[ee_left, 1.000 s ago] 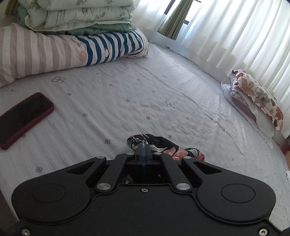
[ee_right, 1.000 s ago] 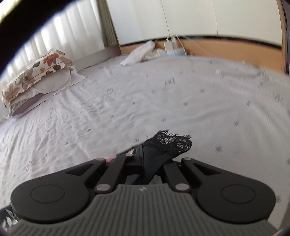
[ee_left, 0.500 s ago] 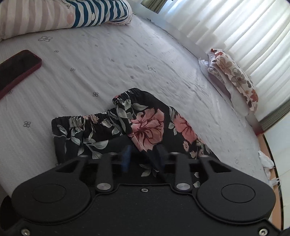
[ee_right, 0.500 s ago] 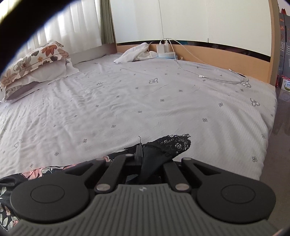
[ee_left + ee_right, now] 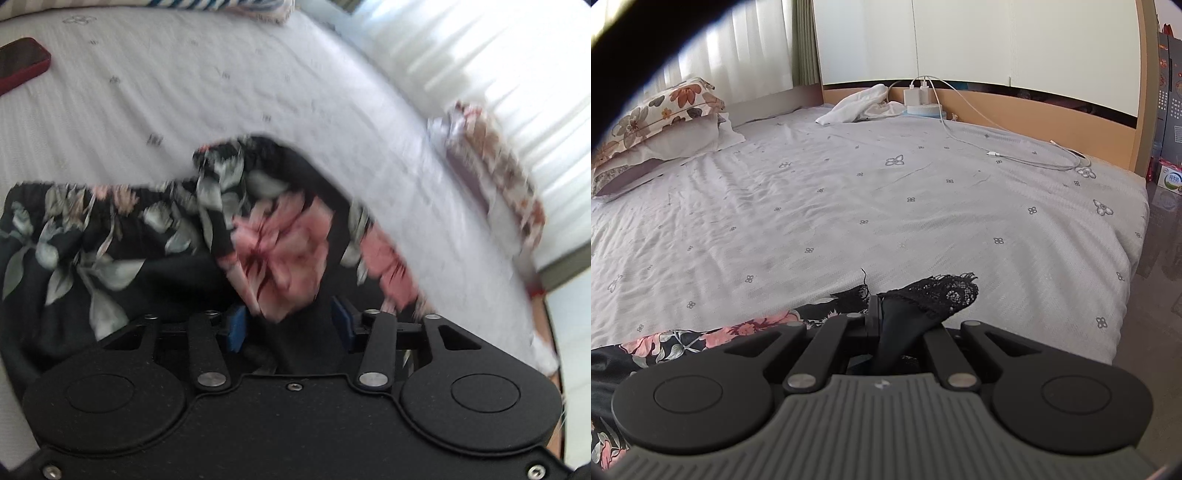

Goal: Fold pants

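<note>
pants (image 5: pixel 155 236) lie on the bed (image 5: pixel 229 92); left gripper (image 5: pixel 288 325) gapes wide, empty; right gripper (image 5: pixel 882 314) pinches their lace hem (image 5: pixel 945 291).

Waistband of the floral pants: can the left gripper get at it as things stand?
Probably yes. The left gripper is open, and the waistband lies exposed on the bed sheet ahead and to its left, nothing on top. Only bunched pink-flower fabric sits between the jaws.
</note>
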`<move>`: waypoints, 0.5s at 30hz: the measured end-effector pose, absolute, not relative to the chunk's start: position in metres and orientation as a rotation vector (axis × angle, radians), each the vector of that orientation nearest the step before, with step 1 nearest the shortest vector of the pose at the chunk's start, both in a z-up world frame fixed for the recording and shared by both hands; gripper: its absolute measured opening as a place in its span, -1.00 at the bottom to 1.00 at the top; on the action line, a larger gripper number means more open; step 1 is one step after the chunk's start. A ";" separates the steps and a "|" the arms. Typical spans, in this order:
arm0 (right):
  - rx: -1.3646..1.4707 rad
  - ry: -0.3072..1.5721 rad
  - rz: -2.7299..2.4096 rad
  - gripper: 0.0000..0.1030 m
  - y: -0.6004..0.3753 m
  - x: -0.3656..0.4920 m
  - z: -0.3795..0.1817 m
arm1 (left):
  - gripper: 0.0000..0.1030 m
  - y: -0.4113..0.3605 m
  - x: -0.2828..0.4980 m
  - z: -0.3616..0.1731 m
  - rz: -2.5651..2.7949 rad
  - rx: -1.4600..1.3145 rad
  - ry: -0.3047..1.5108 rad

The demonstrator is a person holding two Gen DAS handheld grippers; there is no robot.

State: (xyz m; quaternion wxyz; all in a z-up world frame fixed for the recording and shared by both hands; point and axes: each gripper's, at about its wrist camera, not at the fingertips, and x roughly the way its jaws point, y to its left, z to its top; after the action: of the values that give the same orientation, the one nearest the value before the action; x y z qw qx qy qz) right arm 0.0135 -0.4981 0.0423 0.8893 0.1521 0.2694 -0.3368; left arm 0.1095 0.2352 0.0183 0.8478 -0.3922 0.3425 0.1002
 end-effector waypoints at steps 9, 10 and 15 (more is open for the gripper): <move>0.325 0.575 -0.715 -0.95 -0.501 0.018 0.036 | -0.17 0.252 0.127 0.022 0.221 -0.907 0.585; 0.327 0.577 -0.717 -0.95 -0.502 0.018 0.034 | -0.15 0.254 0.131 0.018 0.274 -0.908 0.610; 0.330 0.590 -0.722 -0.95 -0.502 0.020 0.029 | -0.45 0.264 0.147 -0.001 0.351 -0.936 0.623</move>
State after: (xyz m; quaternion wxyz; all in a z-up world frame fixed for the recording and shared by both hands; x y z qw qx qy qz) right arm 0.0195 -0.5024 0.0294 0.8802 0.1584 0.2829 -0.3465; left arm 0.1466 0.2638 -0.0011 0.8316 -0.4413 0.2937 0.1656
